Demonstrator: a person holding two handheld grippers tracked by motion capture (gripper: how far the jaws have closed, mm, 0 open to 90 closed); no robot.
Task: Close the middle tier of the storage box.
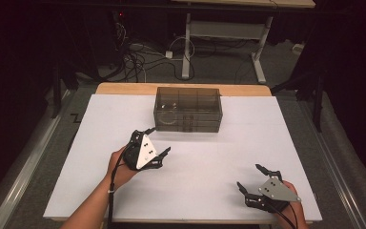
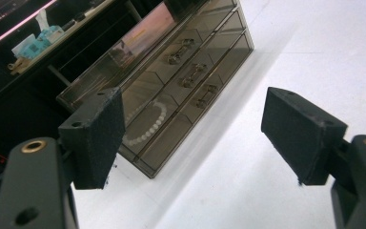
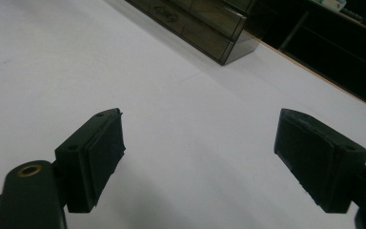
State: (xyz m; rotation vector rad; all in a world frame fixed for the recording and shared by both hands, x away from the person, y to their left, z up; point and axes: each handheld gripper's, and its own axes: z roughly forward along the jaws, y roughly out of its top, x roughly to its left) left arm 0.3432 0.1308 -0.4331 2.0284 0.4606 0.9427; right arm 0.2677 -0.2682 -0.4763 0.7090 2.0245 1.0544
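Two grippers are hovering over a white table [image 1: 195, 176], each held in one of the person's hands. The left gripper [image 1: 158, 140] is sitting near the middle of the table, just in front of a smoky, see-through drawer box [image 1: 188, 109] and closest to its left end, though not touching it; its jaws are standing wide apart with nothing between them. In the left gripper view the two black pads [image 2: 100, 138] are framing the drawer box [image 2: 171, 81], which is showing several small drawers with metal handles and a string of pale beads [image 2: 147, 126] lying curled inside one of the lower drawers nearest the camera. The drawers are all looking closed. The right gripper [image 1: 252, 177] is resting low at the near right corner of the table, well apart from the box, and its jaws are likewise spread wide and holding nothing. In the right gripper view its pads [image 3: 102, 152] are pointing across bare white tabletop, with one end of the drawer box [image 3: 205, 24] sitting far off at the top. Cables are trailing from both grippers back toward the person's forearms.
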